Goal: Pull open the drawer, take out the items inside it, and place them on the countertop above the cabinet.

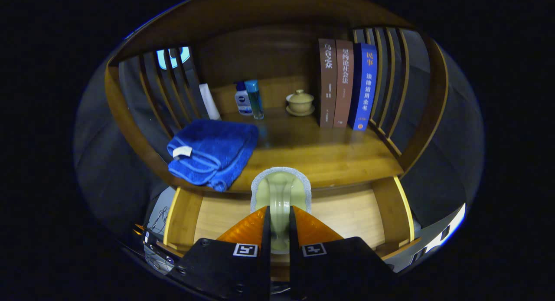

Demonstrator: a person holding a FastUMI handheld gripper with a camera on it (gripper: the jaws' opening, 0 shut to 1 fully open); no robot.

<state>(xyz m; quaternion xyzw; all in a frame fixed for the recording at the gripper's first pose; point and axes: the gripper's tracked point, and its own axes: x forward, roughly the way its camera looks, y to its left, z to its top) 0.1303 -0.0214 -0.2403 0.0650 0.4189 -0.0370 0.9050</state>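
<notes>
Pale green brush with a grey fuzzy rim held over the open drawer.

The gripper (pixel 278 231) is clamped by both fingers on the pale green brush with a grey fuzzy rim (pixel 281 192), above the open wooden drawer (pixel 347 214). Beyond, on the wooden bench (pixel 321 153), a folded blue towel (pixel 212 151), two small bottles (pixel 249 99), a lidded cup (pixel 300 102) and three upright books (pixel 344 84) are seen.

Camera riding on the tongs (pixel 277 225), looking forward and seemingly slightly down, close above open drawer (pixel 347 212), facing countertop (pixel 321 151)
</notes>
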